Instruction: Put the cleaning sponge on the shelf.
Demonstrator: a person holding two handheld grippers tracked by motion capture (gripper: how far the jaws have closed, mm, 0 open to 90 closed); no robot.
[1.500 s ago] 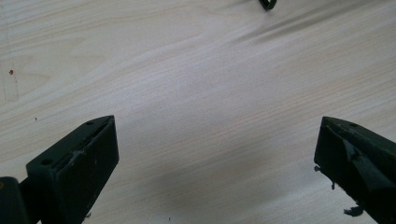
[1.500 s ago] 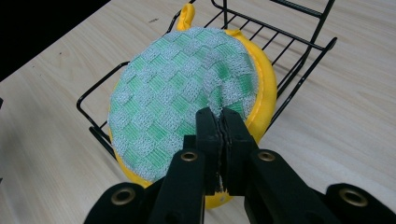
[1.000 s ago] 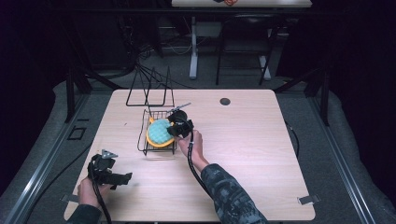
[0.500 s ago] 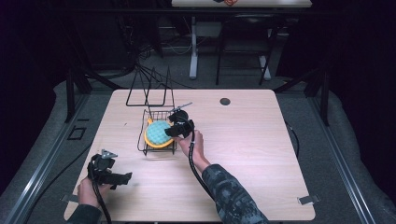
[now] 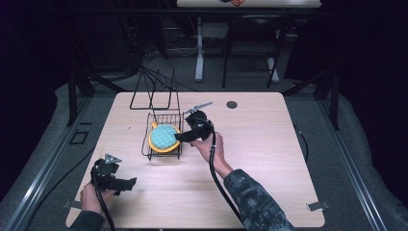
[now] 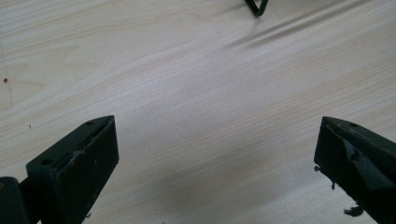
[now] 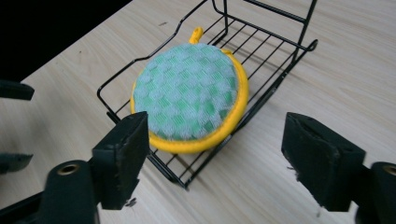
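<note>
With the right tool (image 7: 212, 158) spread wide at the sponge's (image 7: 189, 95) five o'clock, where it lay in the wire rack (image 7: 275, 70), we judged a straight retreat safest, the left tool (image 6: 210, 163) idle, apart.

The bench (image 7: 355, 79) is pale wood with fine straight grain and a smooth, matt finish. A rack (image 7: 275, 70) of thin black wire, slightly glossy, sits on it. Inside lies a round cloth pad (image 7: 189, 95), its teal-green checked face nubbly and woven, edged in smooth yellow fabric. The right claw (image 7: 215, 161) has matt black jaws, scuffed and frayed.
</note>
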